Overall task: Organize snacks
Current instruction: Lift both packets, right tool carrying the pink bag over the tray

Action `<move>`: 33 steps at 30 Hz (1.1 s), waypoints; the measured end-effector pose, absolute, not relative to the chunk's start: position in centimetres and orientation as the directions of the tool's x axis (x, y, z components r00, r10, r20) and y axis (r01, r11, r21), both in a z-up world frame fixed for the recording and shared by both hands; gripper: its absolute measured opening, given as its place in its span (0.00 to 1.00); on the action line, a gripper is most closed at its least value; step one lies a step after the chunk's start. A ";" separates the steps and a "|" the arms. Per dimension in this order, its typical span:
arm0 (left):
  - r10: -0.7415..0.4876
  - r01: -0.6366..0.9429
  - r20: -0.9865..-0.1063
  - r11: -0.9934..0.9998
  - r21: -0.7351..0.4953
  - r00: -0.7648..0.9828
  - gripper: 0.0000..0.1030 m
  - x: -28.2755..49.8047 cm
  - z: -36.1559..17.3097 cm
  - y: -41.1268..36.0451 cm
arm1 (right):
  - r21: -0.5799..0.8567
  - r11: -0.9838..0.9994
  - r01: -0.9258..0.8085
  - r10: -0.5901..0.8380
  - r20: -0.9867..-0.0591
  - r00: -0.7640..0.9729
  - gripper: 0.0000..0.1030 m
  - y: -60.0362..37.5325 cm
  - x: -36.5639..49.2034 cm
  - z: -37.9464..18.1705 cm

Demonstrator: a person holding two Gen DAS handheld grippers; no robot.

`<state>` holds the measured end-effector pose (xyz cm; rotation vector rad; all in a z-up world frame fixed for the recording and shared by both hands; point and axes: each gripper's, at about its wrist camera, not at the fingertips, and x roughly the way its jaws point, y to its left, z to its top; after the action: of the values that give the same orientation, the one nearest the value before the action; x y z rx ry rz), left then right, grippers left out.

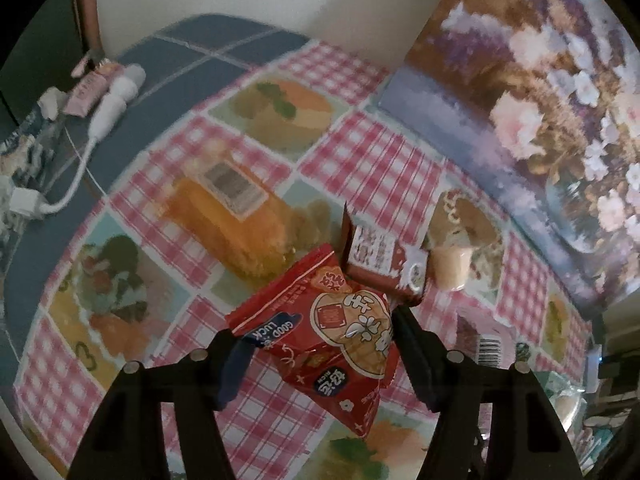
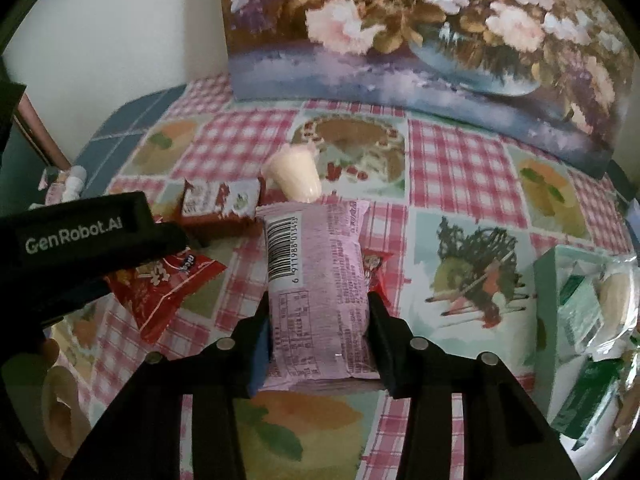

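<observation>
Tablecloth (image 2: 452, 168): pink-and-white gingham with food-print squares. Held packets: red (image 1: 340, 336), lilac (black barcode) (image 2: 320, 292). Painting (image 2: 400, 20): pastel flowers.

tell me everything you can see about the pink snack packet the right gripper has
The pink packet is a long pillow-shaped pouch of thin, glossy plastic film, pale lilac-pink, puffed in the middle. Its back faces up: a white barcode panel with digits, a small table and blocks of fine print too small to read. It lies lengthwise along the right gripper, pinched at its near half between the two black fingers, the far end pointing toward the flower painting. It sits over the checked tablecloth; whether it rests on it I cannot tell.
</observation>
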<state>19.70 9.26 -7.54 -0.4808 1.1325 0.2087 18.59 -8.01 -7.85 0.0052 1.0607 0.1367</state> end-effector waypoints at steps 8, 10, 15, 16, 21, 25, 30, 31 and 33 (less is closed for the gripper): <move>-0.040 -0.383 -0.865 0.886 -0.262 0.501 0.67 18.7 -2.7 8.7 | 0.078 0.994 -0.080 0.109 -0.840 0.532 0.44 -9.7 18.0 -4.6; -0.034 -0.378 -0.856 0.888 -0.262 0.515 0.67 18.4 -1.7 8.4 | 0.083 0.994 -0.067 0.106 -0.832 0.544 0.44 -10.5 17.8 -3.7; -0.027 -0.362 -0.838 0.894 -0.264 0.545 0.67 18.0 0.0 7.6 | 0.101 0.994 -0.038 0.104 -0.817 0.567 0.44 -12.8 17.7 -2.1; -0.030 -0.355 -0.834 0.896 -0.267 0.552 0.67 18.0 0.3 7.3 | 0.103 0.994 -0.029 0.101 -0.813 0.573 0.44 -13.4 17.7 -1.7; -0.062 -0.316 -0.813 0.902 -0.294 0.579 0.67 17.7 1.8 5.8 | 0.094 0.995 0.029 0.058 -0.796 0.602 0.44 -16.5 17.4 -0.1; -0.065 -0.290 -0.802 0.912 -0.288 0.594 0.67 17.6 2.8 4.3 | 0.093 0.991 0.095 0.015 -0.788 0.615 0.44 -19.6 17.0 1.0; -0.085 -0.242 -0.791 0.927 -0.285 0.606 0.67 17.5 3.8 1.7 | 0.122 0.976 0.178 -0.018 -0.774 0.633 0.44 -24.3 16.2 2.1; -0.089 -0.231 -0.790 0.931 -0.283 0.606 0.67 17.6 3.9 1.1 | 0.127 0.973 0.192 -0.025 -0.771 0.636 0.44 -25.1 16.0 2.3; -0.102 -0.204 -0.788 0.938 -0.280 0.608 0.62 17.6 4.2 -0.3 | 0.132 0.965 0.227 -0.046 -0.767 0.640 0.44 -26.9 15.6 2.6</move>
<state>17.59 -0.33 4.22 -0.3616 0.9211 0.0605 15.59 -26.92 2.62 0.2244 0.8639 -0.1571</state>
